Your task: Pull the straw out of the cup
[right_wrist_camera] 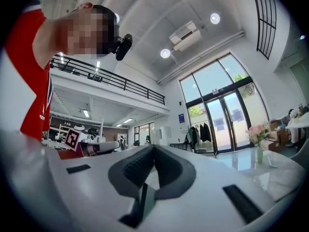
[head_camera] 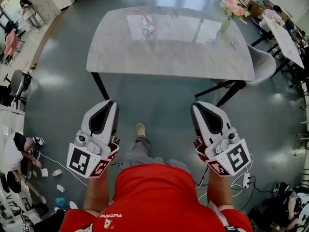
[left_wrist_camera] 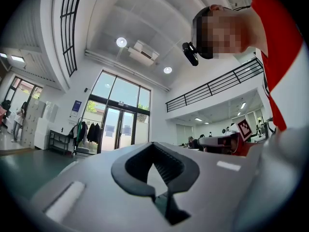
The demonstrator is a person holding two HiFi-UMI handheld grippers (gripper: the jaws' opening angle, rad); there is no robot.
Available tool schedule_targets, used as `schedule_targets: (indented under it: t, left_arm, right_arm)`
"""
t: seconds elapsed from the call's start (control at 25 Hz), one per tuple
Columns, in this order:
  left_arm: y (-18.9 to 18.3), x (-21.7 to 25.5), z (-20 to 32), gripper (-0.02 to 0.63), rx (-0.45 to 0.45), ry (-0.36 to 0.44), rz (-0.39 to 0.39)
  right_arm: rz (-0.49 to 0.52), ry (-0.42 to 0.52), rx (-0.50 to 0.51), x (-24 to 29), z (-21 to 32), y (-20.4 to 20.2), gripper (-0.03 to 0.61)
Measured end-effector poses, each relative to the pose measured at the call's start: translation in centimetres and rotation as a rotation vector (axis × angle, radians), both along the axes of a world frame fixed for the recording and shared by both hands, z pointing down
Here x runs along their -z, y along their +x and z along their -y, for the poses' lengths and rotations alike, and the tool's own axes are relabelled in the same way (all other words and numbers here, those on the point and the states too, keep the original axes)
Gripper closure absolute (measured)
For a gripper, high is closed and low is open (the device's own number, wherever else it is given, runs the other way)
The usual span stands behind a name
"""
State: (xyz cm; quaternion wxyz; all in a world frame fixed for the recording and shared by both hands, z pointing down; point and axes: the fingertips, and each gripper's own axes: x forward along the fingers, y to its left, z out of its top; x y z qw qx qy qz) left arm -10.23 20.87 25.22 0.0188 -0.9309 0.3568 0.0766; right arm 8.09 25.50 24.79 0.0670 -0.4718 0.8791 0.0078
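Observation:
A clear cup (head_camera: 149, 25) stands on the far side of a pale marble table (head_camera: 193, 57), with a thin pink straw (head_camera: 142, 16) leaning out of it toward the left. Both grippers are held low by the person's body, well short of the table and over the grey floor. My left gripper (head_camera: 109, 104) (left_wrist_camera: 153, 145) points toward the table, its jaws closed together with nothing between them. My right gripper (head_camera: 196, 105) (right_wrist_camera: 153, 147) is level with it, jaws likewise shut and empty. Neither gripper view shows the cup.
A vase of pink flowers (head_camera: 228, 16) (right_wrist_camera: 259, 140) stands at the table's far right. A grey chair (head_camera: 264, 64) sits at the right end. Cables and a power strip (head_camera: 246, 180) lie on the floor to the right. People crouch at the left (head_camera: 17, 153).

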Motion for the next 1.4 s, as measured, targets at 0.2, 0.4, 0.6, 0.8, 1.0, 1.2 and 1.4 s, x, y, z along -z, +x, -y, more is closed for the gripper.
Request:
schedule_targets:
  t: [0.2, 0.4, 0.6, 0.8, 1.0, 1.2, 1.4]
  left_arm:
    - [-1.1, 0.0, 5.4, 0.609, -0.009, -0.012, 0.004]
    - [-2.0, 0.0, 10.5, 0.609, -0.027, -0.013, 0.014]
    - [-3.3, 0.0, 15.0, 0.609, -0.053, -0.014, 0.007]
    - [-3.7, -0.2, 19.1, 0.609, -0.086, -0.015, -0.013]
    - [-4.9, -0.4, 22.2, 0.609, -0.107, -0.022, -0.028]
    - [-5.4, -0.7, 24.6, 0.609, -0.126, -0.030, -0.037]
    - [-5.3, -0.8, 26.0, 0.609, -0.142, -0.036, -0.046]
  right_arm:
    - [-0.010, -0.014, -0.006, 0.2, 5.3, -1.3, 0.577]
    - [-0.014, -0.026, -0.016, 0.2, 10.4, -2.5, 0.577]
    - [-0.030, -0.036, -0.032, 0.3, 14.7, -4.1, 0.578]
    - [-0.041, -0.046, -0.068, 0.3, 18.6, -4.5, 0.578]
    - [-0.046, -0.051, -0.109, 0.3, 21.6, -5.0, 0.577]
    - [-0.056, -0.054, -0.133, 0.4, 23.5, -5.6, 0.577]
    - [-0.067, -0.062, -0.150, 0.6, 24.7, -5.4, 0.577]
